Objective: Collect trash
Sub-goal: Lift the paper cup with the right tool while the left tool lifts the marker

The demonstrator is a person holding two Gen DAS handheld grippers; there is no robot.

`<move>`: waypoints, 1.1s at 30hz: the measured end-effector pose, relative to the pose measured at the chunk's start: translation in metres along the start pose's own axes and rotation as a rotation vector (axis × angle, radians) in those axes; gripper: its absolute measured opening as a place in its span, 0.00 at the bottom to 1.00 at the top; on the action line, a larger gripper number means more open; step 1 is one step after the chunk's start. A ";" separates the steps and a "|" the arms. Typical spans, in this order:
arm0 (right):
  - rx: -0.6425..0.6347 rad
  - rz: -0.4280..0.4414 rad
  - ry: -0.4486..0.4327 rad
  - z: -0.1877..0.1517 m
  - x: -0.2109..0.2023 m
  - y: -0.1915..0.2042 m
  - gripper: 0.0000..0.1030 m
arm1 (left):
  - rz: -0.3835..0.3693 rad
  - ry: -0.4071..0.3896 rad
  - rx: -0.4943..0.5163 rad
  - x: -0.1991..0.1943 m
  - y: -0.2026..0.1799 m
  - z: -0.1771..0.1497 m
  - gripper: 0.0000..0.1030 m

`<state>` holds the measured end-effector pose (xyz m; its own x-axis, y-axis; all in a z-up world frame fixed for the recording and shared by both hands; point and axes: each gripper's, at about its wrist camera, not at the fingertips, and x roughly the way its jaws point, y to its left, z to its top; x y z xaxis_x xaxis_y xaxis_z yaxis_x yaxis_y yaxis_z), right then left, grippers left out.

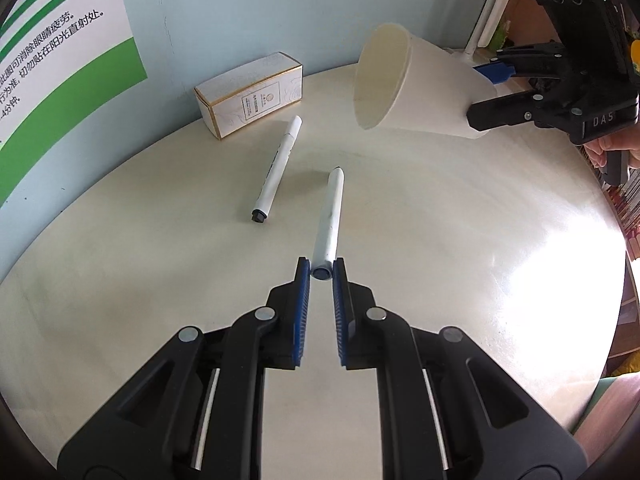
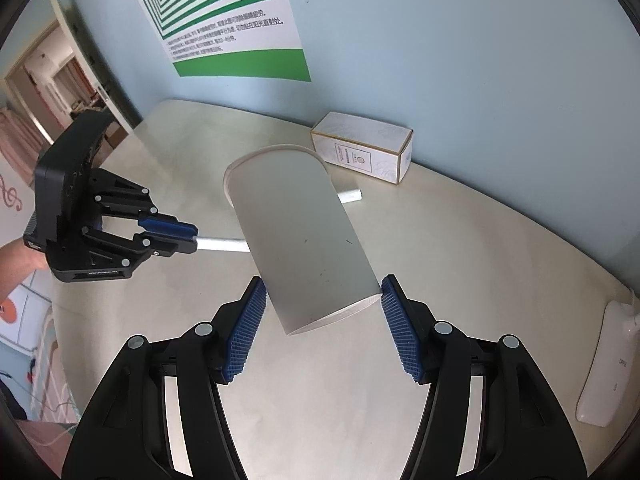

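Note:
My left gripper is shut on the near end of a white pen, which points away toward the cup. It also shows in the right wrist view holding that pen. My right gripper is shut on the base of a white paper cup, held tilted on its side with the mouth toward the pens; in the left wrist view the cup faces me. A second white marker with a black end lies on the table, partly hidden behind the cup in the right wrist view.
A white and gold carton lies by the blue wall, also seen in the right wrist view. The round cream table has glare at its right. A white device stands at the table's right edge. A green poster hangs on the wall.

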<state>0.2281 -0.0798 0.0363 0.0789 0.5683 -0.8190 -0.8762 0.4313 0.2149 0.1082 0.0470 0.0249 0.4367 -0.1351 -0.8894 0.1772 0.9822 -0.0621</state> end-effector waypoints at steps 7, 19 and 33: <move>-0.015 0.017 -0.002 -0.016 -0.015 0.014 0.59 | 0.016 -0.004 -0.066 -0.017 0.010 -0.032 0.10; -0.046 0.045 -0.010 -0.037 -0.032 0.043 0.59 | 0.053 -0.022 -0.154 -0.061 0.003 -0.086 0.10; -0.122 0.086 0.002 -0.042 -0.034 0.086 0.59 | 0.088 0.008 -0.238 -0.079 0.000 -0.142 0.10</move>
<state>0.1301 -0.0918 0.0605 0.0001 0.5978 -0.8016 -0.9311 0.2925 0.2181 -0.0510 0.0758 0.0307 0.4337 -0.0471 -0.8998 -0.0745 0.9933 -0.0879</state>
